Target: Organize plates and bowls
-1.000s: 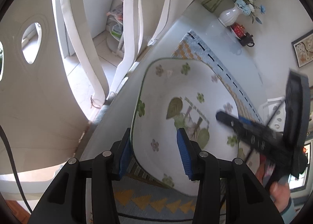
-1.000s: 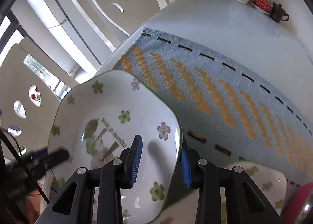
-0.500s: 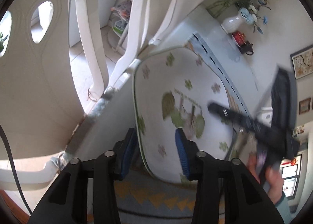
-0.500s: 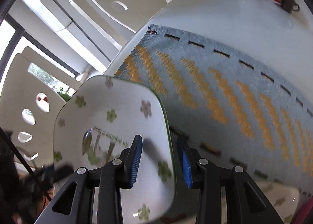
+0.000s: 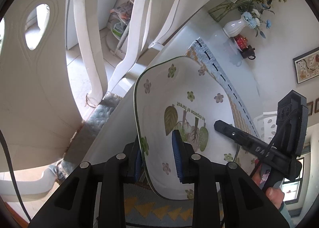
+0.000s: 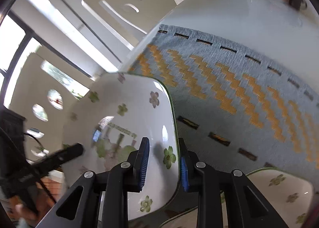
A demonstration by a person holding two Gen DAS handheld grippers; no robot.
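A white squarish plate (image 5: 191,108) with a green rim and flower prints is tilted up off the blue and yellow mat (image 6: 229,88). My left gripper (image 5: 157,158) straddles its left rim, one pad behind the wall and one inside, jaws closing on it. On the opposite rim my right gripper (image 6: 163,166) does the same, jaws closing with the rim between the pads. The same plate (image 6: 127,120) fills the right wrist view. A second flowered plate (image 6: 279,188) lies flat at the lower right.
The mat covers the near part of a pale glass table (image 6: 249,14). At the far end stand a white vase (image 5: 235,26) with flowers, a red dish (image 5: 241,40) and a dark teapot (image 5: 248,53). White chairs (image 5: 139,28) line the table's left side.
The plate has tipped up more steeply, away from the mat. Both pairs of jaws have narrowed onto its rim. The right gripper has shifted slightly along the edge.
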